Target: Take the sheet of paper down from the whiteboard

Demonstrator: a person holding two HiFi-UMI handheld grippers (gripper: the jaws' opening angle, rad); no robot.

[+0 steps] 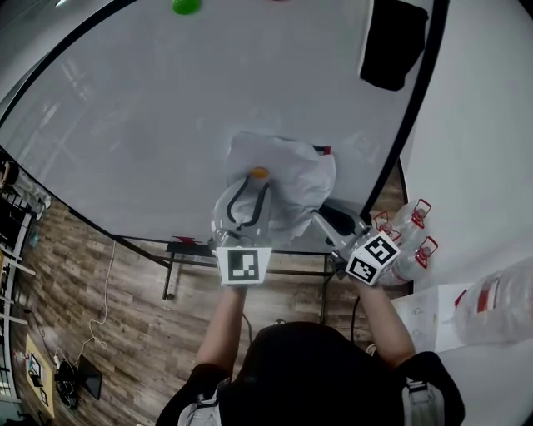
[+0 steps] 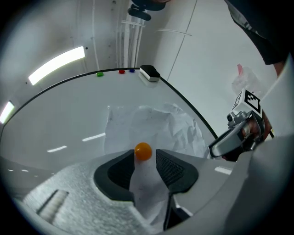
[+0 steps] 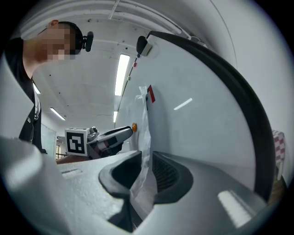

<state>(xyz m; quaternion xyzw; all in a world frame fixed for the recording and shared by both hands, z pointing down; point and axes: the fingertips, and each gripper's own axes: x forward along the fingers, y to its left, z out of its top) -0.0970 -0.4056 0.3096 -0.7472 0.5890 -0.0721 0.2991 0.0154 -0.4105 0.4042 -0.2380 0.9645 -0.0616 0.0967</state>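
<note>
A crumpled white sheet of paper (image 1: pixel 287 185) (image 2: pixel 151 124) (image 3: pixel 143 120) hangs on the whiteboard (image 1: pixel 150 125). An orange magnet (image 1: pixel 260 173) (image 2: pixel 143 151) (image 3: pixel 134 126) sits on it at the left, and a red magnet (image 1: pixel 323 151) (image 3: pixel 150 94) pins its upper right corner. My left gripper (image 1: pixel 251 185) (image 2: pixel 144 159) is open, with the orange magnet just beyond its tips and the paper showing between the jaws. My right gripper (image 1: pixel 319 216) (image 3: pixel 147 161) is at the sheet's right edge. Its jaws stand apart with the paper's edge hanging between them.
A black eraser (image 1: pixel 391 42) (image 2: pixel 149 73) and a green magnet (image 1: pixel 186 7) (image 2: pixel 99 74) sit near the board's top. Water bottles (image 1: pixel 408 233) stand on the wooden floor at the right, beside a table (image 1: pixel 483 366) with a plastic bottle (image 1: pixel 500 308). Cables lie at the lower left.
</note>
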